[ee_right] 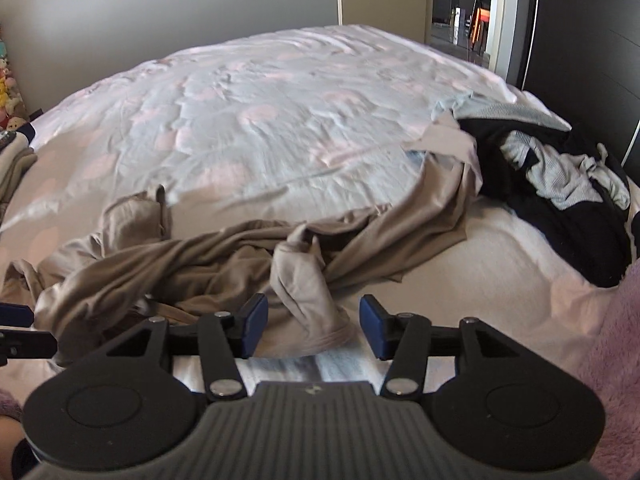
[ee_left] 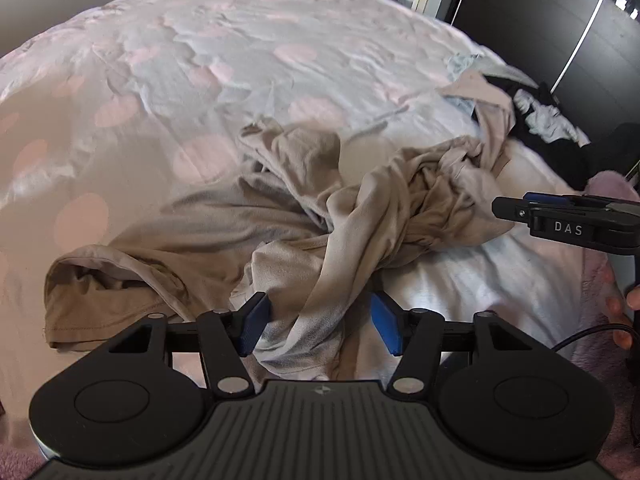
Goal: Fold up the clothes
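A crumpled beige garment point(ee_left: 352, 200) lies on the bed point(ee_left: 200, 60), also in the right wrist view point(ee_right: 224, 256). My left gripper point(ee_left: 318, 324) is open, its blue pads on either side of a twisted grey-beige fold point(ee_left: 304, 320) without closing on it. My right gripper point(ee_right: 312, 324) is open, with a grey sleeve end point(ee_right: 308, 300) lying between the pads. The right gripper also shows from the side in the left wrist view point(ee_left: 504, 208), beside the garment's bunched right part.
A pile of black and grey-striped clothes point(ee_right: 560, 184) lies at the bed's right edge, next to a dark wardrobe point(ee_right: 592, 60). Folded items point(ee_right: 16, 160) sit at the far left. The bedspread point(ee_right: 260, 112) is pale with pink dots. A doorway point(ee_right: 464, 4) opens at the back.
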`<action>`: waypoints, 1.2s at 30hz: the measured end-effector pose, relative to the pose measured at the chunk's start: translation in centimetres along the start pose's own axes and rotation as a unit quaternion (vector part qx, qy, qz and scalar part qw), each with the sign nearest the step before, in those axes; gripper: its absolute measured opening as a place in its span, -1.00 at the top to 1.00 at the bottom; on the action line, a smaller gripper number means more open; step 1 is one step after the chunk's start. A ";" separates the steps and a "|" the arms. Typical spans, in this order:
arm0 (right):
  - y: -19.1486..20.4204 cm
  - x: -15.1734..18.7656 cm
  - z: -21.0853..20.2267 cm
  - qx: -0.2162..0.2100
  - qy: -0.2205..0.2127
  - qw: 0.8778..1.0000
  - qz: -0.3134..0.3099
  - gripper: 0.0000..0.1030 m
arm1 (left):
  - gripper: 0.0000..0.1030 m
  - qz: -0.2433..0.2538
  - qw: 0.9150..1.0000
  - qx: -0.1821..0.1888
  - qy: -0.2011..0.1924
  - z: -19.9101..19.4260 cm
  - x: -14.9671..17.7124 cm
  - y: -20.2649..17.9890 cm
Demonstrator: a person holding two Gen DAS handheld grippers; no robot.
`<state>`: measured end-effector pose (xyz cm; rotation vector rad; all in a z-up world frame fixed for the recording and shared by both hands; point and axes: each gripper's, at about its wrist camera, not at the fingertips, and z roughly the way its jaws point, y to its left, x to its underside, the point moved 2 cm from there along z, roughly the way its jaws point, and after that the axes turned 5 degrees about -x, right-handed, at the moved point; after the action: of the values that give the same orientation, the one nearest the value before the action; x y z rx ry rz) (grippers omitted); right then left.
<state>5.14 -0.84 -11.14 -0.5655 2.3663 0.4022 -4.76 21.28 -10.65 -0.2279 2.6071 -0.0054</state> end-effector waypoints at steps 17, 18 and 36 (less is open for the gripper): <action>-0.6 -3.8 -6.7 -0.008 -0.125 0.991 0.044 0.95 | 0.90 -0.176 0.975 -0.063 -0.124 -8.5 -2.8 10.1; -0.3 -4.2 -7.9 -0.008 -0.143 0.989 0.044 0.98 | 0.90 -0.182 0.971 -0.073 -0.138 -9.7 -2.8 10.7; 0.4 -1.3 -9.0 0.007 -0.125 0.991 0.049 0.99 | 0.60 -0.289 0.951 -0.105 -0.034 -9.6 4.5 17.5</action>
<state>1.09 -3.90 -3.63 -0.3705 2.1595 0.4722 -16.21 37.44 -5.36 -1.0387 2.3766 0.0721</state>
